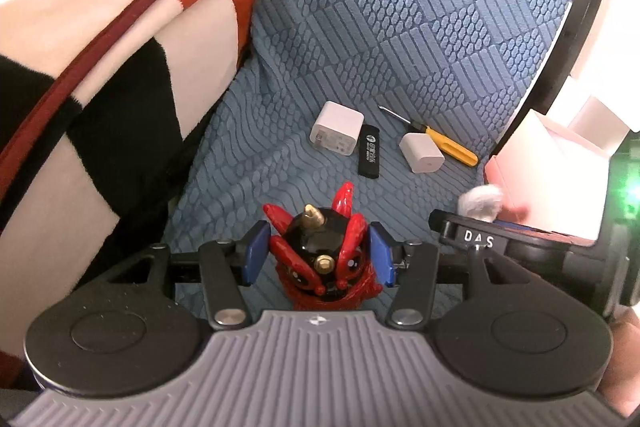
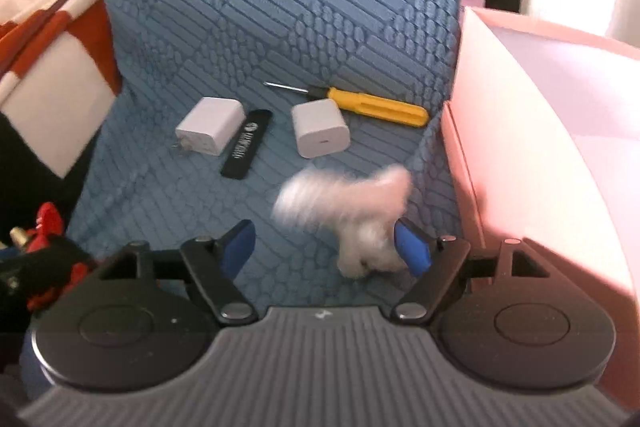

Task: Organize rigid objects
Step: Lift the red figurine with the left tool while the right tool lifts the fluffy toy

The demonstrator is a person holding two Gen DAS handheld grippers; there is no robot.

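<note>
My left gripper (image 1: 318, 247) is shut on a red and black horned figurine (image 1: 320, 267), its blue pads pressing both sides; the figurine (image 2: 44, 227) also shows at the left edge of the right wrist view. My right gripper (image 2: 326, 243) stands open over the blue cloth. A blurred white fluffy toy (image 2: 348, 211) lies between its jaws, close against the right-hand pad (image 2: 412, 247) and far from the left one. Further back lie a white charger with prongs (image 2: 210, 125), a black stick (image 2: 246, 145), a second white charger (image 2: 320, 129) and a yellow screwdriver (image 2: 376, 105).
A pink box (image 2: 540, 147) stands open on the right, its wall close to my right gripper. Textured blue cloth (image 2: 280, 7) covers the surface and rises at the back. A red, white and black striped blanket (image 1: 100, 27) is heaped on the left.
</note>
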